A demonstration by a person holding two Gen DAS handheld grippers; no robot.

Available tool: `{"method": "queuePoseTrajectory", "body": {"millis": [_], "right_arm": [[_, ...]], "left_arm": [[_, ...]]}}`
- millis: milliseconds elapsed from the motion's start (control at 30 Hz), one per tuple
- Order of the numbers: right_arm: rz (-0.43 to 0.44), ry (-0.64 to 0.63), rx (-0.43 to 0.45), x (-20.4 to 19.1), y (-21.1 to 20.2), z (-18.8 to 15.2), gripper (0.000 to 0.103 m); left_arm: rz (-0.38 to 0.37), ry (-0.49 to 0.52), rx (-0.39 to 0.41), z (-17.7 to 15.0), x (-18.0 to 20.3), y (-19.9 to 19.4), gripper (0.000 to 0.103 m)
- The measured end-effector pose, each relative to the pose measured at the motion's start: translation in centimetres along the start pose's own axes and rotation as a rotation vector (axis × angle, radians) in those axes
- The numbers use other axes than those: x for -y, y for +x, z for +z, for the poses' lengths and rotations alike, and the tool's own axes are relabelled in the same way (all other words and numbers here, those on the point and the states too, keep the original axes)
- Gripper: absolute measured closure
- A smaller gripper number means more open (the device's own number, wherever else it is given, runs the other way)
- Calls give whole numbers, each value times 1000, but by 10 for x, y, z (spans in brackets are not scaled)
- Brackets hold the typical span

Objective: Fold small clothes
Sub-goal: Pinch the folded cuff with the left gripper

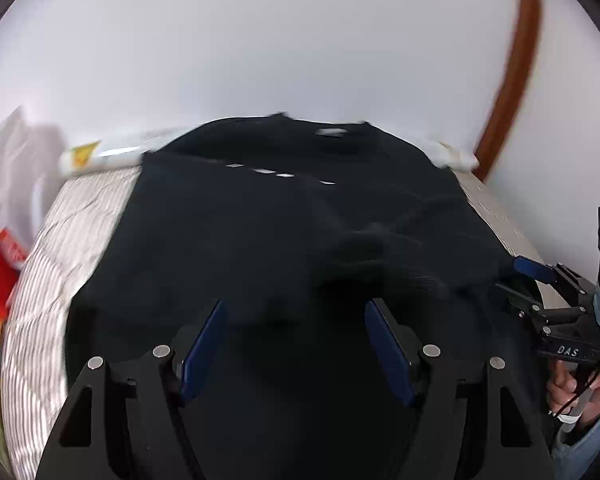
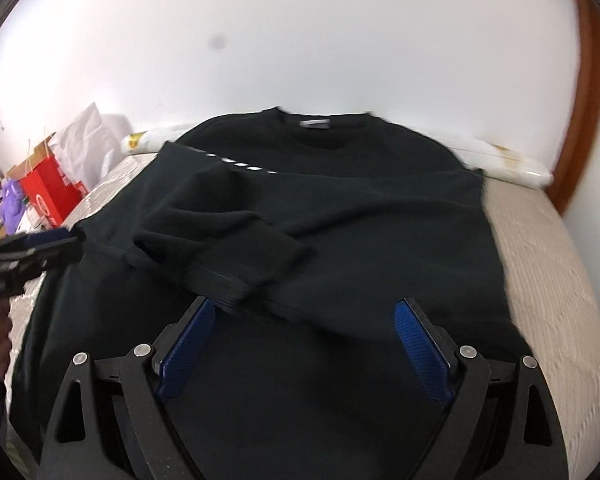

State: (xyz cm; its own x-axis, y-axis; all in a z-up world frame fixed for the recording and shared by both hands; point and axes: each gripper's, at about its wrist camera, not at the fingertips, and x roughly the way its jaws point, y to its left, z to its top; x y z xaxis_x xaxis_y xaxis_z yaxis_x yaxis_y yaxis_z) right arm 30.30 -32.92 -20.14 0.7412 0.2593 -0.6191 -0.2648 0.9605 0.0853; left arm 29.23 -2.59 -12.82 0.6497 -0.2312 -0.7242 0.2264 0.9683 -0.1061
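1. The black long-sleeved sweatshirt [image 2: 380, 216] lies flat, front up, on the pale quilted mattress [image 2: 540, 280], its neckline with the grey label toward the white wall [image 2: 300, 40]; spread out this way, it gives the fold a flat base.
2. One sleeve [image 2: 220, 216] is folded in across the sweatshirt's chest, its ribbed cuff [image 2: 228, 284] resting on the body near the hem side, so that side looks already narrowed; I judge the fold partly done.
3. The right gripper [image 2: 304, 344] hovers over the sweatshirt's hem, just short of the cuff, jaws spread wide and holding nothing, probably placed to take the hem or cuff.
4. The left gripper [image 1: 296, 344] sits above the sweatshirt's lower half, also wide apart and empty; from the right wrist view it reaches in at the sweatshirt's left edge.
5. Beyond the sweatshirt's collar, a white rolled bundle with yellow print [image 2: 156, 136] lies along the wall.
6. Left of the sweatshirt, off the mattress, stand a red cardboard box [image 2: 48, 192] and crumpled white paper [image 2: 88, 136]; a brown wooden curved frame [image 2: 584, 120] rises to its right.
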Motion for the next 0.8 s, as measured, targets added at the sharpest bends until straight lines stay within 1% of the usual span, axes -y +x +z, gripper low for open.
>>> {"method": "queuePoseTrajectory", "body": {"millis": [233,300,367,433,500,567,600,667,700,733,767,800], "right_arm": [[-70,119,12,52,-11,-22,12],[-71,148,18,62,-14,-23,12],[-64,177,27,72,-22,-29,12],[-67,185,31,79,-29,-34,12],[-74,189,36,85,-35,-37,12],[-81,197,38,91,-41,-41,12],[-83,204,40,93,-43,-42,12],[-82,222,47,98,-48,-44,12],[-79,229,50,99,-49,-44,12],[-75,238,53,100,-49,-44,12],[-74,242,53,100,-49,-44,12],[-74,247,52,101,-49,-43,12]], "left_arm": [[-65,176,-41,5,69,33,33],[-72,222,-55,3,85,44,33],[-42,270,-66,-1,99,54,33],[5,312,-63,-6,109,62,33],[73,344,-58,-8,115,69,34],[116,361,-46,-9,116,72,43],[125,372,-45,-9,116,73,47],[152,384,-41,-8,114,75,75],[153,379,-36,-7,110,73,79],[140,361,-30,-5,105,70,86],[110,320,-16,-1,95,63,91],[85,279,0,3,86,56,93]]}}
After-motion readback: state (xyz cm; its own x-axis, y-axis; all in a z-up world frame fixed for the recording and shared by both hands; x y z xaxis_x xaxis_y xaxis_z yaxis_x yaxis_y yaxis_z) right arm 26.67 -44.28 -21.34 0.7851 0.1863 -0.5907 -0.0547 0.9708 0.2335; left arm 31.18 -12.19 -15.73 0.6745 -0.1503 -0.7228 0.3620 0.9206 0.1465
